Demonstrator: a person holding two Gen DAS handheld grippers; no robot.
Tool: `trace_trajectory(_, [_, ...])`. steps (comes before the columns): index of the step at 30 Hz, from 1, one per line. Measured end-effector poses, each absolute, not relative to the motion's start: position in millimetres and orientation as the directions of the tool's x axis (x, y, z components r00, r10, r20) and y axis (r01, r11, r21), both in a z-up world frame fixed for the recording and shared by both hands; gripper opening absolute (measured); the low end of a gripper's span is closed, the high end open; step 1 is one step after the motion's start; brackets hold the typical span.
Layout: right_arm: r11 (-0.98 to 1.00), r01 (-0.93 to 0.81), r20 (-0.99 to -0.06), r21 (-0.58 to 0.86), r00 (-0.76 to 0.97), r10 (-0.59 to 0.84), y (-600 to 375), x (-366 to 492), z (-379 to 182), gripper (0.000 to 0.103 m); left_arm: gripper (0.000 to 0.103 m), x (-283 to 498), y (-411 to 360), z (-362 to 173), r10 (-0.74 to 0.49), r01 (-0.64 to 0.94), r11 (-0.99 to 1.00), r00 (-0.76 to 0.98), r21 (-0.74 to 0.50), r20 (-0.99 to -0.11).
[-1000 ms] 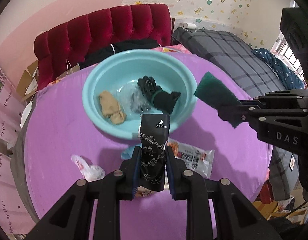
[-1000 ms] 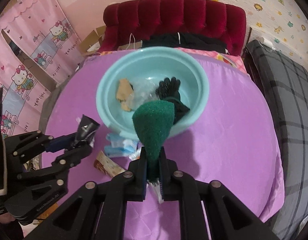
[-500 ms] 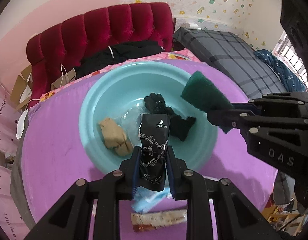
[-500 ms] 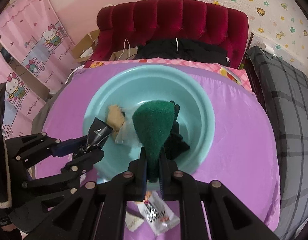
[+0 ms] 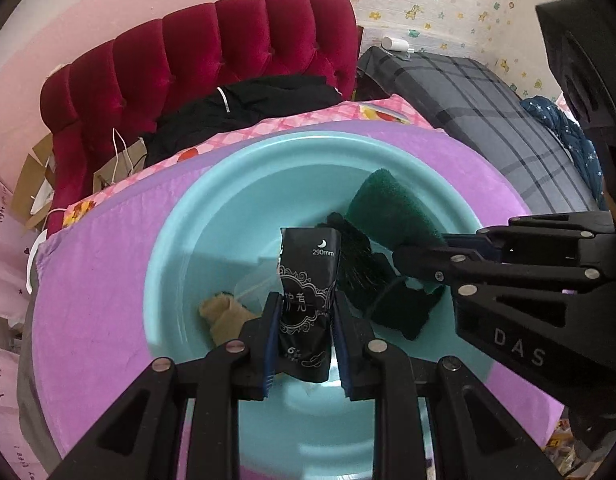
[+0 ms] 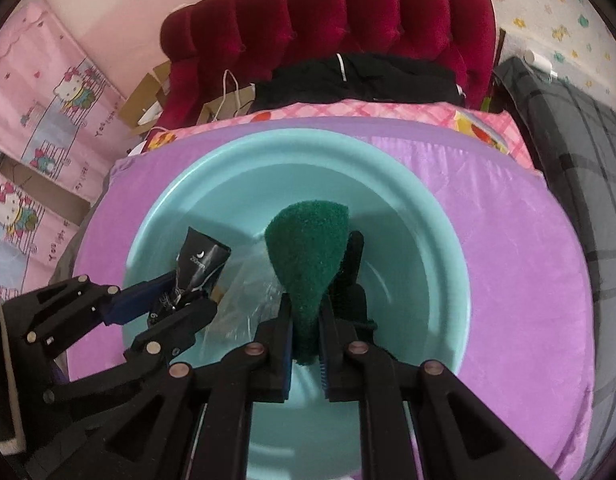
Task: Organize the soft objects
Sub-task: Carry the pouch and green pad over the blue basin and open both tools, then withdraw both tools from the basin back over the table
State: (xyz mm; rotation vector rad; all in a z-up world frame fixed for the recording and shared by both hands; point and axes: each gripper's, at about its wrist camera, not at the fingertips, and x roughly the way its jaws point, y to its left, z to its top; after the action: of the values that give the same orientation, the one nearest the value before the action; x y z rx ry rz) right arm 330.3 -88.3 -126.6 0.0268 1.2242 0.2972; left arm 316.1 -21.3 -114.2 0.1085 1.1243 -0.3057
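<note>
My left gripper [image 5: 306, 312] is shut on a black soft packet [image 5: 308, 280] marked 290mm and holds it over the teal basin [image 5: 176, 240]. My right gripper [image 6: 306, 320] is shut on a green scouring pad [image 6: 308, 256], also over the basin [image 6: 428, 248]. In the left wrist view the pad [image 5: 388, 208] and right gripper [image 5: 420, 260] reach in from the right. In the basin lie a black glove [image 5: 368, 276], a tan stocking [image 5: 224, 316] and a clear plastic bag [image 6: 244, 292]. The left gripper [image 6: 188, 292] and its packet [image 6: 202, 260] show at the left of the right wrist view.
The basin stands on a round table with a purple cloth [image 6: 520, 248]. Behind it is a red tufted sofa [image 6: 348, 20] with black clothes [image 6: 356, 76]. A grey plaid bed [image 5: 488, 116] is at the right. Pink cartoon panels [image 6: 48, 92] stand at the left.
Both grippers have moved forward and down from the table's near side to over the basin. The wrappers on the cloth in front have dropped out of view. Both grips are unchanged.
</note>
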Motion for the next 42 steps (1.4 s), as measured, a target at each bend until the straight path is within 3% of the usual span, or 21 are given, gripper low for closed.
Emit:
trace_trajectory(7, [0.965, -0.191, -0.927, 0.181, 0.294, 0.232, -89, 344, -137, 0.017, 0.028, 333, -23, -127, -0.182, 0.298, 0.952, 0.384, -0.065, -0.905])
trace_trajectory(10, [0.963, -0.197, -0.922, 0.185, 0.304, 0.239, -89, 345, -132, 0.032, 0.031, 335, -23, -127, -0.183, 0.292, 0.954, 0.387, -0.068, -0.904])
trace_trajectory(12, [0.964, -0.201, -0.920, 0.174, 0.316, 0.232, -88, 343, -129, 0.040, 0.039, 334, -24, -126, -0.170, 0.287, 0.956, 0.395, -0.054, -0.903])
trace_trajectory(14, [0.968, -0.199, -0.920, 0.156, 0.328, 0.216, -88, 343, -127, 0.051, 0.066, 334, -24, -125, -0.163, 0.282, 0.958, 0.399, -0.049, -0.902])
trace_trajectory(16, [0.971, -0.196, -0.921, 0.140, 0.334, 0.200, -88, 343, -124, 0.055, 0.084, 333, -23, -125, -0.158, 0.269, 0.962, 0.401, -0.049, -0.903])
trace_trajectory(18, [0.972, -0.194, -0.920, 0.133, 0.340, 0.194, -89, 341, -122, 0.061, 0.091, 331, -21, -123, -0.150, 0.259, 0.965, 0.415, -0.042, -0.897])
trace_trajectory(20, [0.974, -0.191, -0.919, 0.121, 0.350, 0.183, -90, 340, -120, 0.084, 0.103, 328, -20, -121, -0.125, 0.243, 0.970, 0.436, -0.017, -0.891])
trace_trajectory(22, [0.975, -0.188, -0.914, 0.122, 0.361, 0.184, -92, 337, -117, 0.096, 0.103, 326, -17, -118, -0.109, 0.226, 0.974, 0.455, -0.003, -0.884])
trace_trajectory(24, [0.977, -0.184, -0.912, 0.112, 0.371, 0.174, -94, 333, -114, 0.102, 0.103, 323, -14, -116, -0.102, 0.213, 0.977, 0.464, -0.001, -0.880])
trace_trajectory(42, [0.971, -0.219, -0.885, 0.100, 0.427, 0.187, -106, 256, -63, 0.103, 0.103, 244, -1, -80, -0.062, 0.162, 0.987, 0.488, 0.020, -0.871])
